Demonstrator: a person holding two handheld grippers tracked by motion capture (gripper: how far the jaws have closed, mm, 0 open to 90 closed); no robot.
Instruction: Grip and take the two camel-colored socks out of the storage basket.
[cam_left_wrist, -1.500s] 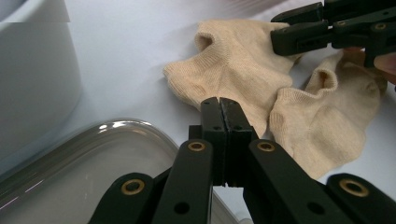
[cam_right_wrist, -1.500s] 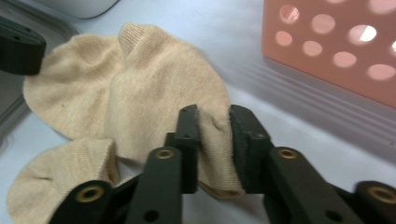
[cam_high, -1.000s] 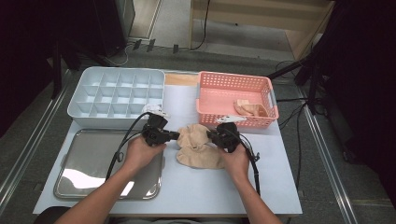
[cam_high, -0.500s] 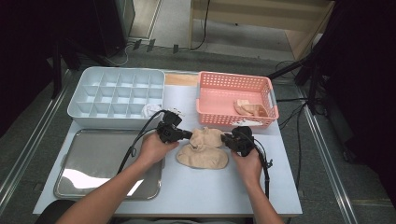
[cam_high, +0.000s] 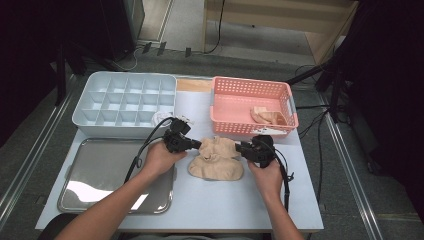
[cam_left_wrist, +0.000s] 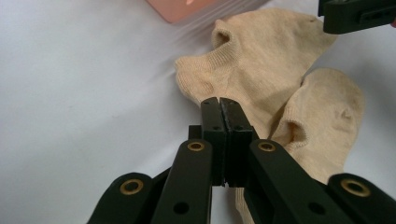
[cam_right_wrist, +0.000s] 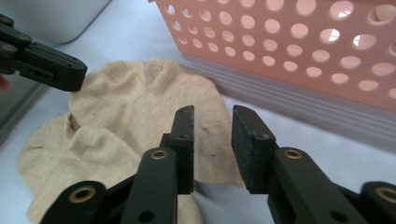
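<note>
Two beige socks lie overlapped on the white table (cam_high: 240, 205), one sock (cam_high: 219, 146) (cam_left_wrist: 261, 60) (cam_right_wrist: 140, 93) crumpled on top of the other (cam_high: 215, 168) (cam_left_wrist: 327, 107). My left gripper (cam_high: 198, 145) (cam_left_wrist: 219, 103) is at the top sock's left edge, jaws shut together with the fabric's edge running into the tips. My right gripper (cam_high: 239, 148) (cam_right_wrist: 212, 114) is at the sock's right end. Its jaws have just been opening and stand apart, with the sock's corner lying loose below the gap, not pinched.
A pink perforated basket (cam_high: 235, 122) (cam_right_wrist: 299, 51) stands just behind the socks and holds another beige sock (cam_high: 267, 115). A pale divided tray (cam_high: 125, 100) is at the back left, a metal tray (cam_high: 100, 172) at the front left. Cables trail from both grippers.
My right gripper let go of the sock, opened and drew back to the right. The left gripper shifted slightly right at first, then held still. The top sock was pulled out between them.
</note>
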